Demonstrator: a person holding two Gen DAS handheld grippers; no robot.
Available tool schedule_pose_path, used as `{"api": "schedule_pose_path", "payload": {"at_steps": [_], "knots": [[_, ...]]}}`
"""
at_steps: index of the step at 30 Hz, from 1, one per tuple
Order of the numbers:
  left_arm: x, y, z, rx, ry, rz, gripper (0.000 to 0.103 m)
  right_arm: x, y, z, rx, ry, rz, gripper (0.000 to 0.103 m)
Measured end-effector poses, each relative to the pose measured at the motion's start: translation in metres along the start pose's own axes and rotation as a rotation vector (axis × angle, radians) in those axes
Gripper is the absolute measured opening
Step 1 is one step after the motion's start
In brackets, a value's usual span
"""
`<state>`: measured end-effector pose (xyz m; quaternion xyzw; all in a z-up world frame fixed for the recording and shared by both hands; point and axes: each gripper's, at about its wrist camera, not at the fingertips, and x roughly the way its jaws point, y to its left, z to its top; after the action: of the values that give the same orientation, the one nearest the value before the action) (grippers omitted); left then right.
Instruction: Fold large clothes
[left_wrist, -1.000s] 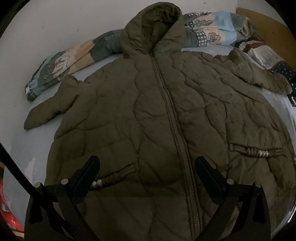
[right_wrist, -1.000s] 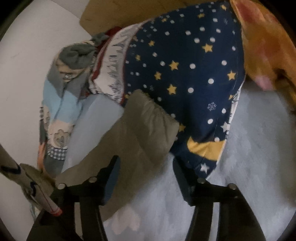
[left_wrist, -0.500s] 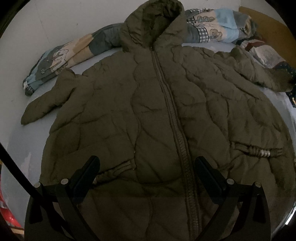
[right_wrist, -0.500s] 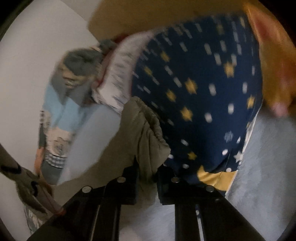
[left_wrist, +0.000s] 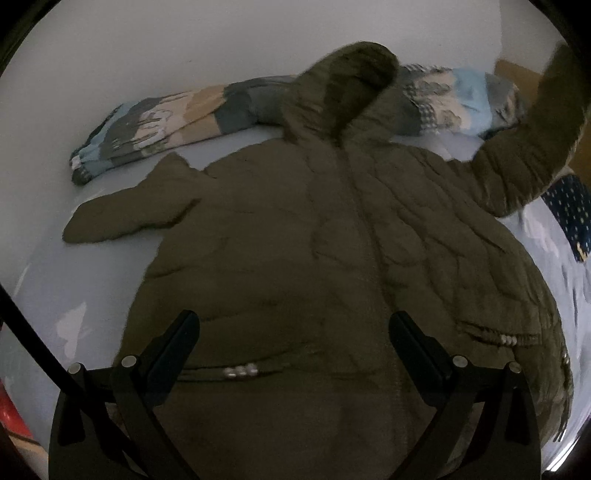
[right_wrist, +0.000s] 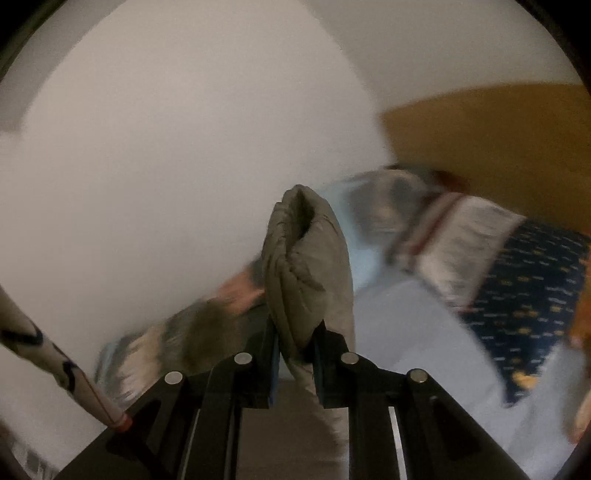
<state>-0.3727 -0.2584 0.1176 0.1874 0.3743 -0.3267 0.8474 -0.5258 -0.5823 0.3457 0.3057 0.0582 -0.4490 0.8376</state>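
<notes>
— On the bed (left_wrist: 44, 288), what lies under the left gripper (left_wrist: 293, 334)?

— An olive quilted coat (left_wrist: 295, 240), spread flat with its front up, zip closed, hood (left_wrist: 347, 85) pointing at the wall. The left gripper hangs above the lower front, jaws spread wide, touching nothing.

— And the right gripper (right_wrist: 295, 343)?

— Clenched on the cuff of 1 sleeve (right_wrist: 306, 266). The cuff stands upright between its 2 fingers (right_wrist: 266, 354). From the left camera, that sleeve rises off the bed at the right edge.

— The other sleeve?

— It lies flat on the sheet, pointing left.

— Anything else around?

— A patchwork blanket (left_wrist: 147, 125) rolled along the wall behind the hood, and a navy star-print cloth (right_wrist: 528, 295) on the right. The right camera's background is blurred.
</notes>
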Motion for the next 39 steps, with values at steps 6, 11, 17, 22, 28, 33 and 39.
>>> {"api": "schedule_pose_path", "payload": {"at_steps": [6, 11, 17, 22, 28, 33, 39], "knots": [[-0.012, 0.042, 0.005, -0.107, -0.009, 0.015, 0.103, 0.042, 0.133, -0.079, -0.169, 0.132, 0.15, 0.016], [-0.016, 0.076, 0.005, -0.203, -0.004, 0.055, 0.103, 0.107, 0.191, -0.178, -0.238, 0.306, 0.198, 0.016], [-0.015, 0.101, 0.0, -0.289, 0.027, 0.088, 0.103, 0.178, 0.219, -0.292, -0.318, 0.49, 0.162, 0.016], [-0.015, 0.105, 0.004, -0.31, 0.031, 0.09, 0.103, 0.196, 0.221, -0.331, -0.326, 0.574, 0.185, 0.032], [-0.009, 0.102, 0.009, -0.314, 0.051, 0.077, 0.103, 0.17, 0.214, -0.289, -0.381, 0.489, 0.297, 0.07], [0.0, 0.094, 0.01, -0.281, 0.077, 0.075, 0.103, 0.173, 0.15, -0.251, -0.38, 0.381, 0.042, 0.075], [0.006, 0.083, 0.01, -0.249, 0.087, 0.073, 0.103, 0.226, 0.059, -0.272, -0.346, 0.498, -0.248, 0.075]]}}
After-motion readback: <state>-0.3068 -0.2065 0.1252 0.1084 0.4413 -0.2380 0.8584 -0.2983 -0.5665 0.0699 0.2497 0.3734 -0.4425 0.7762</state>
